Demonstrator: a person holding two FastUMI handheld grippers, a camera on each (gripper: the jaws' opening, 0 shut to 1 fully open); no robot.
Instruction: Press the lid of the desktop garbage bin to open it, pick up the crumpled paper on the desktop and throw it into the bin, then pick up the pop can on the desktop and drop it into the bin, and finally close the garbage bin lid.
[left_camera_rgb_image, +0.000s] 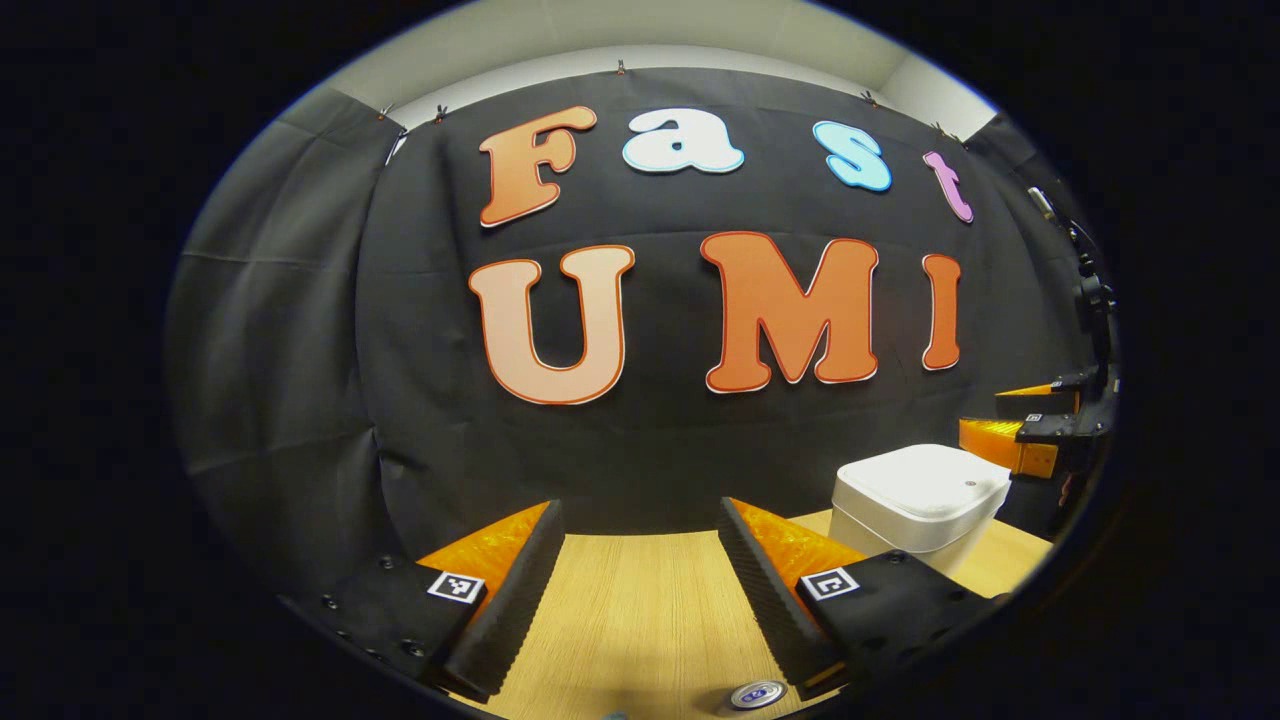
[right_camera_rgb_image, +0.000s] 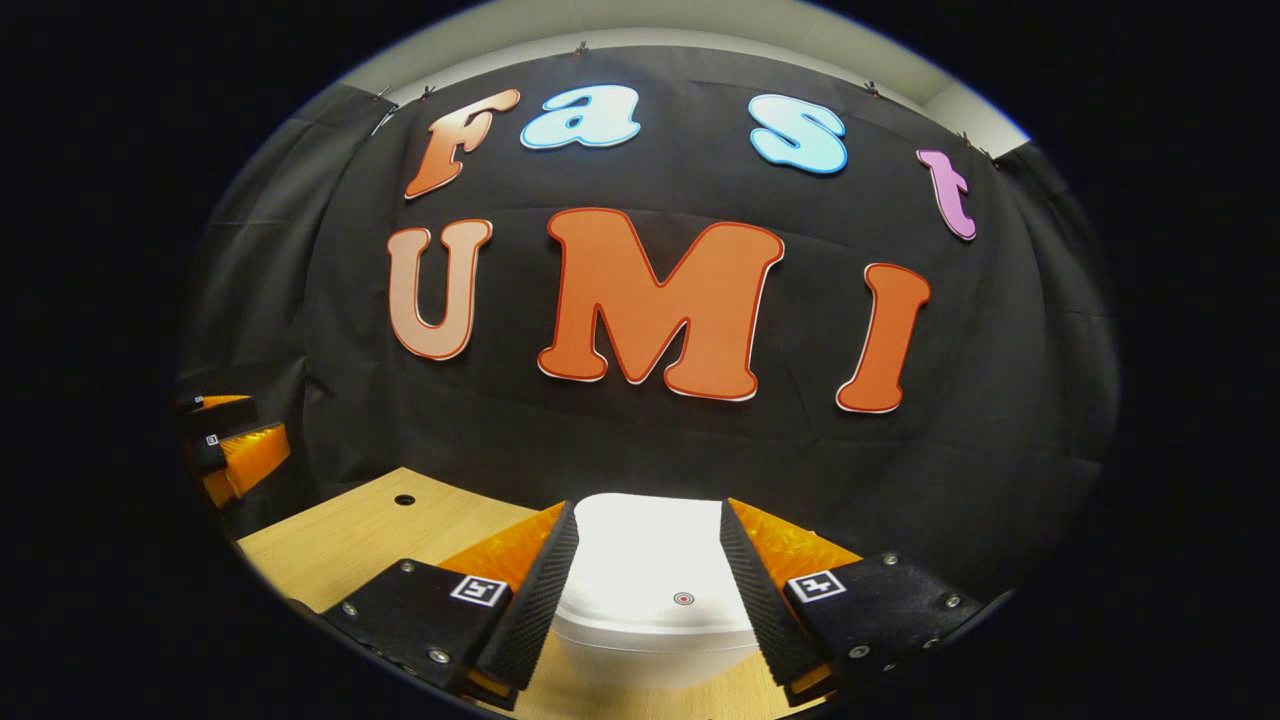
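Observation:
The white desktop bin (left_camera_rgb_image: 920, 495) stands on the wooden table with its lid down, to the right of my left gripper (left_camera_rgb_image: 640, 510), which hovers open with nothing between its fingers. The silver top of the pop can (left_camera_rgb_image: 757, 693) peeks out at the bottom edge, just below the right-hand finger. In the right gripper view the bin lid (right_camera_rgb_image: 650, 570), marked with a small red dot (right_camera_rgb_image: 683, 598), lies directly under my right gripper (right_camera_rgb_image: 648, 510), whose fingers are spread open above it. I cannot tell whether they touch the lid.
The wooden table (left_camera_rgb_image: 640, 610) runs back to the black cloth wall. A small round hole (right_camera_rgb_image: 404, 498) sits in the tabletop left of the bin. The other gripper appears far off at each view's edge: right gripper (left_camera_rgb_image: 1030, 415), left gripper (right_camera_rgb_image: 235, 428).

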